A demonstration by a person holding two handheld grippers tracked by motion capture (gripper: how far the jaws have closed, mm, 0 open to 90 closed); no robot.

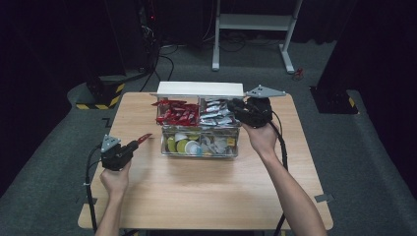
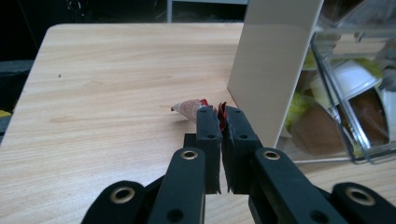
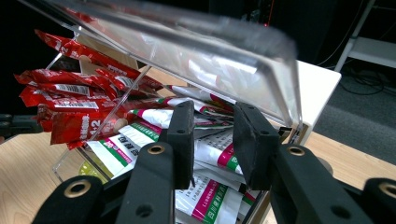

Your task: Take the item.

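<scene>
My left gripper (image 1: 134, 144) (image 2: 222, 114) is shut on a red packet (image 1: 145, 138) (image 2: 189, 106), just above the table to the left of a clear box (image 1: 199, 153). The packet's end sticks out past the jaw tips. My right gripper (image 1: 235, 104) (image 3: 215, 109) is at the box's back right corner, under the front edge of the raised clear lid (image 3: 187, 51) (image 1: 199, 88). Its jaws stand a finger's width apart at that edge and seem to hold the lid up. Below them lie white packets with green and pink print (image 3: 210, 154).
The box's back left compartment holds red packets (image 1: 177, 112) (image 3: 70, 107) and the back right one silver packets (image 1: 216, 113). Small cups and pods (image 1: 189, 145) (image 2: 345, 93) fill the front. Bare wooden tabletop (image 1: 206, 196) lies in front of the box. A white metal frame (image 1: 255, 22) stands on the floor behind.
</scene>
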